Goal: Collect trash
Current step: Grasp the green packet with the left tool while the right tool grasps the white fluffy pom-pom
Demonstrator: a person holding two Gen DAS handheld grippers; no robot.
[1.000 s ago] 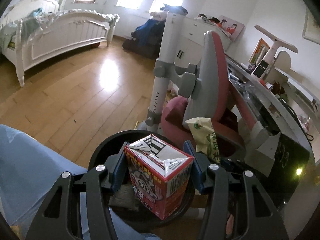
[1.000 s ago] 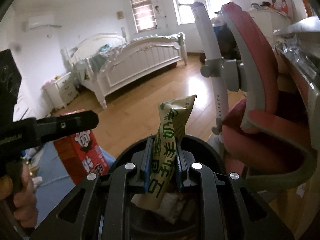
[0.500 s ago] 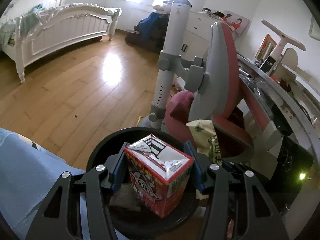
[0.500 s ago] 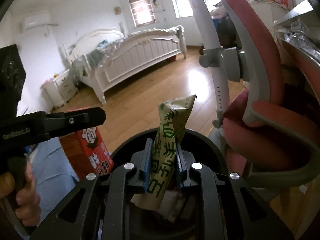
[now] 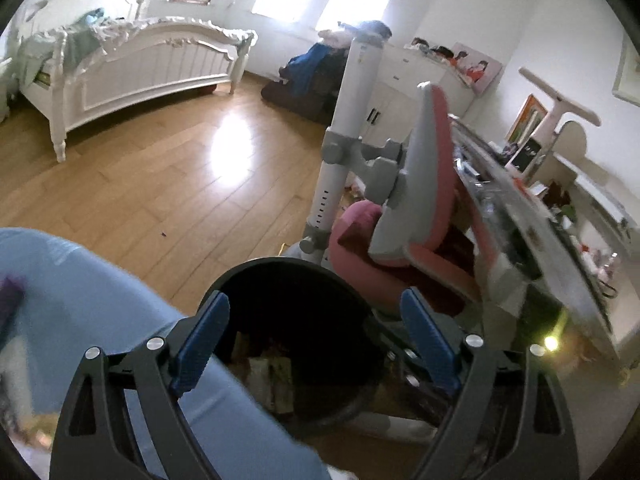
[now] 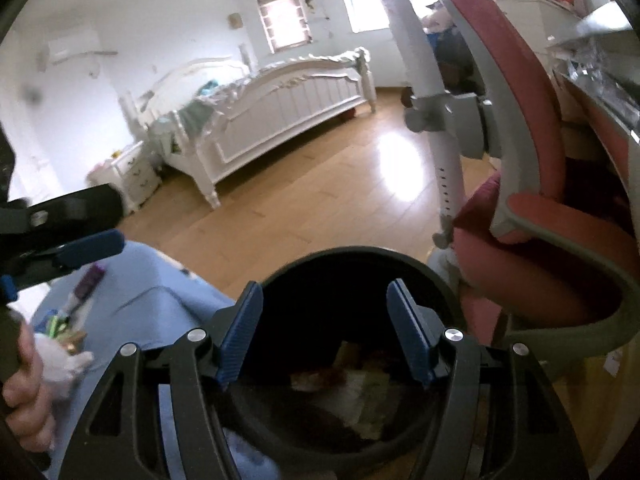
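Observation:
A round black bin (image 5: 280,265) stands on the floor right under both grippers. My left gripper (image 5: 314,340) hangs over its mouth, its jaws opening wide with nothing between the blue pads. Crumpled wrappers and cartons (image 5: 272,376) lie dim at the bottom. In the right wrist view the bin (image 6: 352,251) fills the lower middle. My right gripper (image 6: 326,332) is above it, jaws opening and empty, with trash (image 6: 360,392) below. The left gripper's fingers (image 6: 76,210) reach in from the left edge.
A pink and grey chair (image 5: 420,200) on a white post (image 5: 344,152) stands just behind the bin. A cluttered desk (image 5: 520,208) runs along the right. A blue-clad leg (image 5: 80,288) is at the left. A white bed (image 5: 140,68) stands across the wooden floor (image 5: 160,184).
Both grippers have opened. The red carton has left the left jaws and the green packet the right jaws; neither shows between the pads now. The left gripper has lifted a little.

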